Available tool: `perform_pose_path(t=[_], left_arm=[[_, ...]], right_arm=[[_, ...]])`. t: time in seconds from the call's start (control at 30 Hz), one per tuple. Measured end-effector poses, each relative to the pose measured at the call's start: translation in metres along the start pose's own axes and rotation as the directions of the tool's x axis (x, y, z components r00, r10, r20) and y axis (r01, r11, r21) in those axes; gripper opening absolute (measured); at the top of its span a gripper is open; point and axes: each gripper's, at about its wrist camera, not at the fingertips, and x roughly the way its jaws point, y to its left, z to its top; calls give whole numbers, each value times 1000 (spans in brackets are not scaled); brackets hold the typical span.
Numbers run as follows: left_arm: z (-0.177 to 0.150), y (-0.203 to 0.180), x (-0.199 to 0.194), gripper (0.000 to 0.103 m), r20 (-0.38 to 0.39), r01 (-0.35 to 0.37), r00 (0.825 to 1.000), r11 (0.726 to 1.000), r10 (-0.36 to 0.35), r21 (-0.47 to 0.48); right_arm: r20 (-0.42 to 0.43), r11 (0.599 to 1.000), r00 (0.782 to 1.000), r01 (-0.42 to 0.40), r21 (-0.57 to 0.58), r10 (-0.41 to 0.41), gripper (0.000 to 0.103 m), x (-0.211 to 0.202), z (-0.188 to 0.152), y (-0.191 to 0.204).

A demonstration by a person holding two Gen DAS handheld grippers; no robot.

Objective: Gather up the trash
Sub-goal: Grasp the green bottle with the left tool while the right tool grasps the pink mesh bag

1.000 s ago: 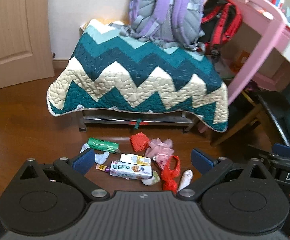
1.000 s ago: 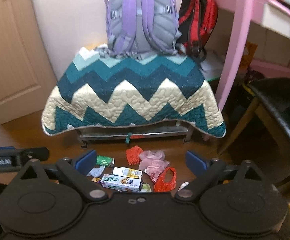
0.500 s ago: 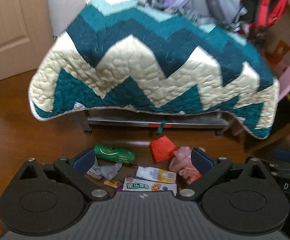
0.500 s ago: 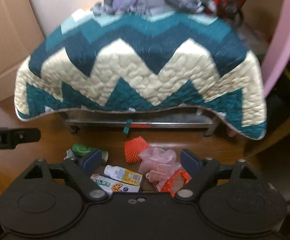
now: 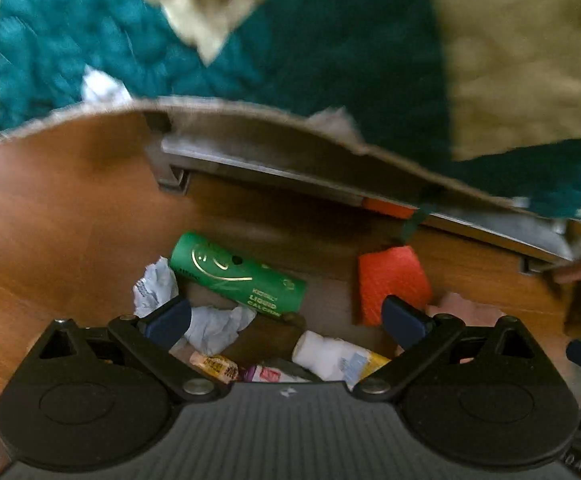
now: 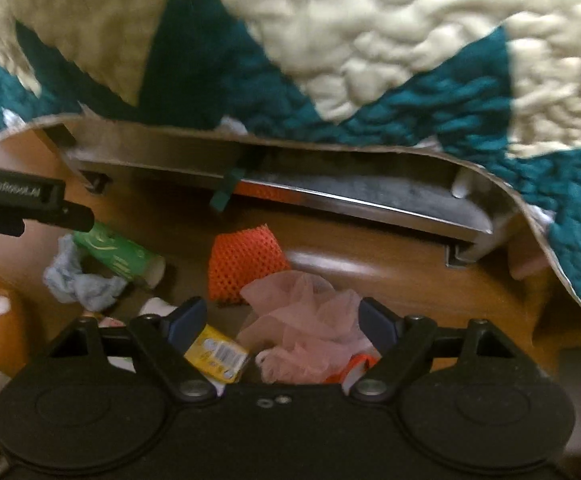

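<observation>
Left wrist view: a quilted teal-and-cream blanket [image 5: 330,48] drapes over a low metal frame [image 5: 290,176] and overhangs the glossy wooden floor [image 5: 50,208]. Beneath its edge the trash lies scattered: a green tube [image 5: 236,276], an orange mesh pad [image 5: 390,280], crumpled paper [image 5: 210,326], a white bottle [image 5: 330,354]. Pink netting [image 6: 306,320] (soft, bunched) sits before the right claw [image 6: 280,320]. Both claws, left claw [image 5: 286,318] included, stand apart, holding nothing.

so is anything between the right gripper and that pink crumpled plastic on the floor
Nothing visible blocks it. The right gripper is open, and the pink crumpled plastic lies straight ahead between its fingers. The orange mesh sits behind it and the yellow-labelled bottle to its left, both off the approach line.
</observation>
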Motion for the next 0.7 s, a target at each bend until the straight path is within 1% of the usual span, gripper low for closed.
perform_pose_path(t=[0.07,0.17,0.23,0.4,0.47,0.63,0.7], left_arm=[[3,3,21,102,-17,-10,1000,1000,10,-12],[7,9,58,102,-56,-44,998,998,41,-37],[10,14,80,98,-85,-63,995,996,58,-62],[18,28,119,98,-129,-91,989,988,75,-122],[21,32,132,97,-149,-94,986,984,71,-152],[21,36,159,86,-197,-102,978,976,64,-192],[19,35,164,78,-210,-109,975,976,68,-190]], right_arm=[[-15,1000,1000,-5,-19,5,82,19,0,-1],[-43,999,999,-16,-30,15,81,43,0,-6],[-61,999,998,-13,-44,10,81,58,-1,-6],[-101,997,995,-17,-72,10,79,87,-9,-6],[-122,997,992,-18,-71,9,79,96,-13,-7],[-139,998,990,-9,-66,0,76,108,-20,-5],[-146,998,989,-3,-66,-7,71,113,-21,-5]])
